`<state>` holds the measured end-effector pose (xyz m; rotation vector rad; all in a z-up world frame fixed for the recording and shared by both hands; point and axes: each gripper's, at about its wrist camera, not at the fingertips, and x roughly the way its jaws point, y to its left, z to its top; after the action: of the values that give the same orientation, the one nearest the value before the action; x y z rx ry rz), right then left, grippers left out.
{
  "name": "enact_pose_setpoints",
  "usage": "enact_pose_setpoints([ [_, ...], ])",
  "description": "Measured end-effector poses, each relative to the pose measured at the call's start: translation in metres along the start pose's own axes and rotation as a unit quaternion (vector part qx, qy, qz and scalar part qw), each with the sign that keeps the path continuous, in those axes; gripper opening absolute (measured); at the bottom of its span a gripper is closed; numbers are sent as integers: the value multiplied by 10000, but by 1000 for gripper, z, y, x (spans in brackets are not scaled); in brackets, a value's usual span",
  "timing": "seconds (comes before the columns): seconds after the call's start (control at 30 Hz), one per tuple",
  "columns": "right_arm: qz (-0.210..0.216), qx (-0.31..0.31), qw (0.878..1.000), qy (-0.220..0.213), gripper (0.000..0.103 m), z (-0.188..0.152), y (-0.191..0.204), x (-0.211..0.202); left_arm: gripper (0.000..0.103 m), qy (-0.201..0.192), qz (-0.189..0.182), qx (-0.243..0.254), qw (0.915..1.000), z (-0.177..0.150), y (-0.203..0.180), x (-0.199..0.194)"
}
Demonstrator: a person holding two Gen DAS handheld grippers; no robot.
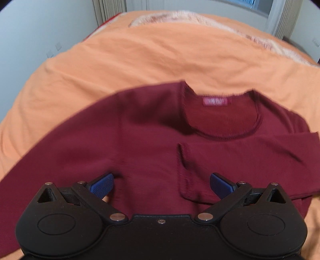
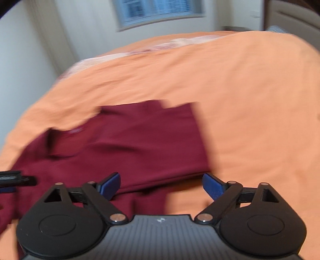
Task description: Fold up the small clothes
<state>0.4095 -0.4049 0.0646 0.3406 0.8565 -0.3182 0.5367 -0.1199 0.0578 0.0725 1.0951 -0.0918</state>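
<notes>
A dark red long-sleeved top (image 1: 144, 140) lies flat on the orange bedspread (image 1: 140, 56), neck opening and pink label (image 1: 215, 101) facing away from me. Its right sleeve (image 1: 250, 156) is folded across the chest, cuff near the middle. My left gripper (image 1: 161, 185) hovers open over the lower chest, blue pads (image 1: 102, 185) wide apart, nothing between them. In the right wrist view, blurred, the same top (image 2: 130, 146) spreads left of centre. My right gripper (image 2: 161, 185) is open above its near right edge. The other gripper's tip (image 2: 16, 178) shows at the far left.
The orange bedspread (image 2: 250, 100) stretches far to the right and beyond the top. A pale fluffy blanket (image 1: 200, 19) lies at the far end of the bed. White walls, curtains and a window (image 2: 160, 12) stand behind.
</notes>
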Motion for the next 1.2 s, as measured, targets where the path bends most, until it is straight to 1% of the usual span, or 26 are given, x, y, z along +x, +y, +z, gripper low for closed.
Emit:
enact_pose_setpoints([
  [0.07,-459,-92,9989,-15,94,1,-23,3,102,106,70,-13,9999,1,-9,12],
  [0.13,-736,-172,9971,58,94,-3,-40,12,102,195,234,-14,9995,0,-16,23],
  [0.17,-772,-165,9967,181,94,-6,-48,18,102,261,344,15,9991,0,-19,29],
  [0.2,-750,-155,9967,279,92,-10,-55,24,102,346,477,51,9983,-1,-21,34],
  [0.23,-719,-158,9968,305,86,-13,-59,28,102,417,601,75,9973,-1,-22,39],
  [0.3,-657,-254,9973,194,82,-17,-61,33,102,512,726,90,9960,-2,-22,46],
  [0.37,-594,-424,9973,-7,81,-19,-57,36,102,578,741,46,9956,-3,-20,51],
  [0.4,-545,-512,9972,-88,78,-19,-53,40,102,588,730,3,9956,-3,-19,52],
  [0.47,-394,-641,9969,-230,67,-15,-44,44,103,609,728,-53,9955,-3,-18,54],
  [0.5,-338,-688,9965,-336,57,-13,-41,45,103,629,745,-61,9952,-3,-18,55],
  [0.53,-336,-724,9959,-423,41,-10,-37,46,103,642,767,-60,9950,-2,-18,55],
  [0.57,-351,-766,9955,-436,30,-6,-33,48,103,648,793,-55,9947,-2,-17,55],
  [0.6,-336,-816,9954,-380,13,-3,-31,50,103,656,814,-42,9945,-1,-17,56],
  [0.63,-388,-859,9948,-376,11,0,-28,48,103,663,844,-25,9942,-1,-18,56],
  [0.67,-537,-958,9930,-430,9,2,-25,44,103,670,869,-2,9940,0,-18,56],
  [0.73,-876,-1283,9863,-551,8,4,-17,35,103,665,884,68,9938,-1,-18,55],
  [0.77,-930,-1375,9844,-580,8,4,-14,31,103,658,890,111,9938,0,-17,56],
  [0.83,-1023,-1505,9823,-445,8,3,-10,36,103,628,914,199,9936,-1,-20,58],
  [0.9,-1008,-1415,9846,-217,8,2,-11,48,103,628,929,227,9934,0,-23,59],
  [1.0,-900,-1153,9891,-146,12,4,-14,50,102,683,917,189,9933,2,-23,54],
  [1.07,-914,-1149,9890,-172,24,4,-14,43,102,650,909,184,9936,1,-20,48],
  [1.13,-977,-1159,9883,-163,50,2,-14,33,102,586,883,167,9942,1,-15,39],
  [1.17,-983,-1147,9884,-157,56,1,-14,28,102,568,856,136,9946,0,-12,34],
  [1.2,-959,-1110,9891,-133,66,-1,-15,21,102,560,814,93,9951,-1,-8,28],
])
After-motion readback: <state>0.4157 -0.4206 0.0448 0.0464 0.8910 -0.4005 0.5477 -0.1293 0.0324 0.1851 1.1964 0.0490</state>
